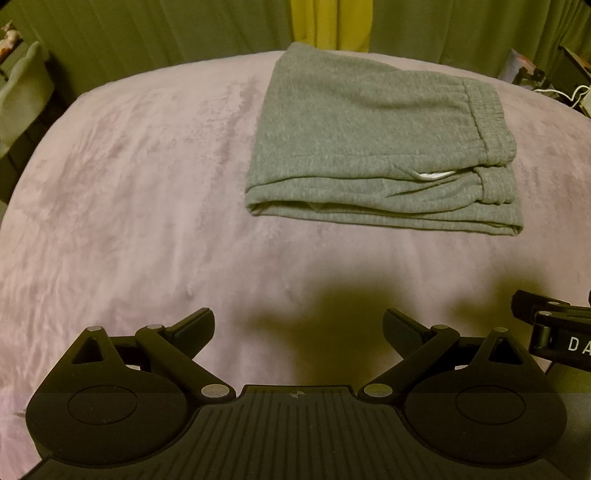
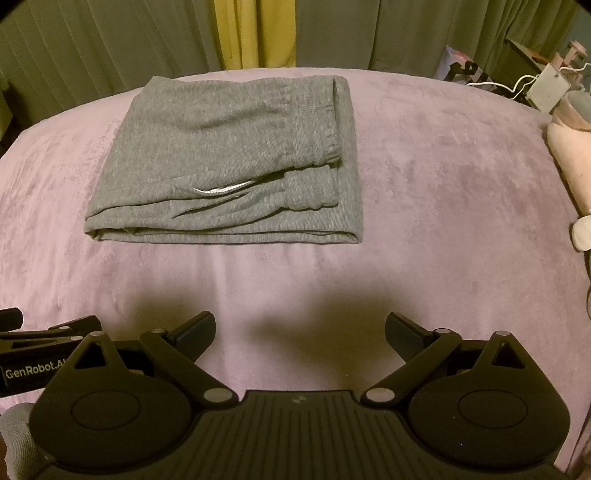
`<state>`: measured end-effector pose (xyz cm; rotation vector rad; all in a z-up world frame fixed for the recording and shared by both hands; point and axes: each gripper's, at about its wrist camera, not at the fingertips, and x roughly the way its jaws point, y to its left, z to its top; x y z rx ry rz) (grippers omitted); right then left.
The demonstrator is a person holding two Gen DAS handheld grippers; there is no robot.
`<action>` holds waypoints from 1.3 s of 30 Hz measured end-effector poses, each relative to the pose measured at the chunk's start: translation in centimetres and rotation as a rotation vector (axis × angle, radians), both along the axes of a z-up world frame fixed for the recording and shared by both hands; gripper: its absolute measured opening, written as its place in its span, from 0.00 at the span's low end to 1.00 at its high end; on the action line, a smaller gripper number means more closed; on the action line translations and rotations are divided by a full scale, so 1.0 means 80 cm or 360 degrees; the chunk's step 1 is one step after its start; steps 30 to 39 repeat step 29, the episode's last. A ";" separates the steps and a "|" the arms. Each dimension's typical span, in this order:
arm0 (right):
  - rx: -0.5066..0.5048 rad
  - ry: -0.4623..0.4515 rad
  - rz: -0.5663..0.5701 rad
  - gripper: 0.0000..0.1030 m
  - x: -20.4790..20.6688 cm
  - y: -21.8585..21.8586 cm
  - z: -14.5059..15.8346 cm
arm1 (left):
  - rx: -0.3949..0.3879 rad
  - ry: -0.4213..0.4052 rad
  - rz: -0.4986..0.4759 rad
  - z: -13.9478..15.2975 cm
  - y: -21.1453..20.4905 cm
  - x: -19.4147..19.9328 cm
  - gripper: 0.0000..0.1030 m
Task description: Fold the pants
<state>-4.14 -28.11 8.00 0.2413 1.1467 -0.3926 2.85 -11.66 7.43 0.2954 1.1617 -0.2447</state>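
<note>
Nearest the lens in the left wrist view, the left gripper is seen with its two fingers spread wide apart and nothing held between them, hovering above the mauve plush bed cover. In the right wrist view the right gripper is likewise released, its fingers splayed and empty, with a dark shadow cast on the cover just ahead of it. The two tools are held side by side: a part of the right one is caught at the right edge of the left view, and a part of the left one, lettered "GenRobot.AI", at the left edge of the right view. Farther out, well apart from both grippers, the grey pants are laid flat on the cover, folded into a compact rectangle, with the elastic waistband turned to the right and a white drawstring peeping from between the layers. At the right edge a pale pink object, perhaps a plush toy, is only partly seen. Behind the bed, green curtains are hung, with a yellow strip between them.
</note>
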 end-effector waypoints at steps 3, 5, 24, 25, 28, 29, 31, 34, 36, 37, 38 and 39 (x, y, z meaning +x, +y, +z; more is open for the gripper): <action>0.0000 0.0003 0.0003 0.96 0.000 0.000 0.000 | 0.0005 -0.0003 -0.0001 0.001 0.000 0.000 0.98; 0.0000 0.0003 0.0002 0.96 0.000 -0.001 -0.001 | 0.0004 -0.0001 -0.0002 0.000 -0.001 0.001 0.98; -0.0002 0.0006 0.0000 0.96 0.000 -0.001 -0.004 | -0.0012 -0.0025 -0.0002 -0.002 -0.002 0.000 0.98; -0.0004 0.0008 0.0001 0.96 0.000 -0.001 -0.005 | -0.0027 -0.0056 -0.0009 0.000 -0.001 -0.003 0.98; -0.0007 0.0011 0.0005 0.96 0.000 -0.002 -0.008 | -0.0088 -0.0105 -0.0004 0.005 0.002 -0.006 0.98; -0.0007 0.0012 0.0004 0.96 0.000 -0.001 -0.008 | -0.0101 -0.0098 0.0000 0.005 0.003 -0.005 0.98; -0.0007 0.0012 0.0004 0.96 0.000 -0.001 -0.008 | -0.0101 -0.0098 0.0000 0.005 0.003 -0.005 0.98; -0.0007 0.0012 0.0004 0.96 0.000 -0.001 -0.008 | -0.0101 -0.0098 0.0000 0.005 0.003 -0.005 0.98; -0.0007 0.0012 0.0004 0.96 0.000 -0.001 -0.008 | -0.0101 -0.0098 0.0000 0.005 0.003 -0.005 0.98; -0.0007 0.0012 0.0004 0.96 0.000 -0.001 -0.008 | -0.0101 -0.0098 0.0000 0.005 0.003 -0.005 0.98; -0.0007 0.0012 0.0004 0.96 0.000 -0.001 -0.008 | -0.0101 -0.0098 0.0000 0.005 0.003 -0.005 0.98; -0.0007 0.0012 0.0004 0.96 0.000 -0.001 -0.008 | -0.0101 -0.0098 0.0000 0.005 0.003 -0.005 0.98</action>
